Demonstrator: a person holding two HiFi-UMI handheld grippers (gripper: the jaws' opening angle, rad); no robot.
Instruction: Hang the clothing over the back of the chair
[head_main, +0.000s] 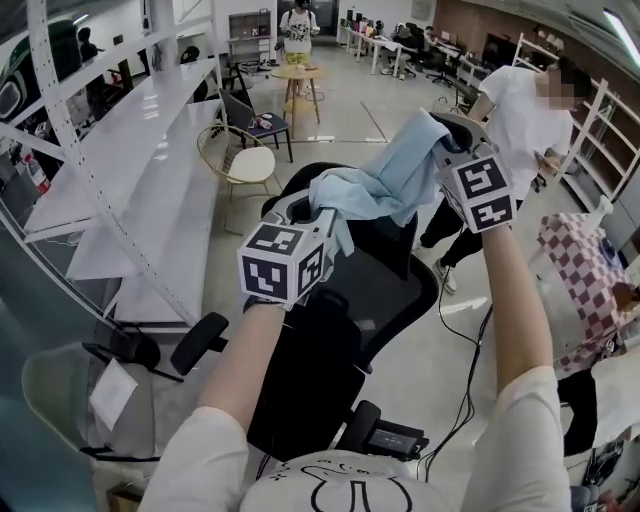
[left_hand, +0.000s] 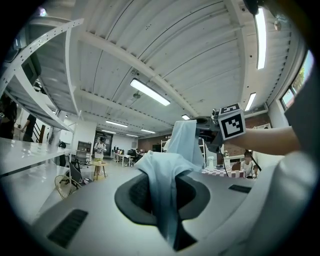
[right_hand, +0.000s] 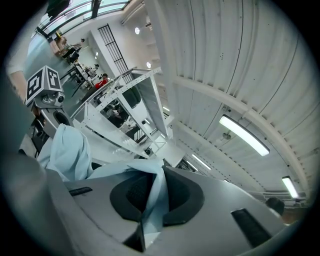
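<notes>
The clothing (head_main: 385, 178) is a thin, pale blue fabric, bunched and creased. It is strung between my two grippers, with a loose fold sagging in the middle.

My left gripper (head_main: 306, 207) has its jaws nearly closed and pinches one end of the cloth. In the left gripper view a gathered strip of it runs down through the narrow gap between the dark pads (left_hand: 135, 195). My right gripper (head_main: 441, 140) is likewise almost closed, on the other end. In the right gripper view a twisted fold of blue is caught between its jaws. Both grippers point roughly level, and the right one sits higher up in the head view than the left.

The clothing hangs in the air between them, over the top of the back of the black chair (head_main: 345, 330). I cannot tell whether its lowest fold touches the chair. The chair stands directly in front of me, and one of its armrests (head_main: 200, 342) shows below my left forearm.
</notes>
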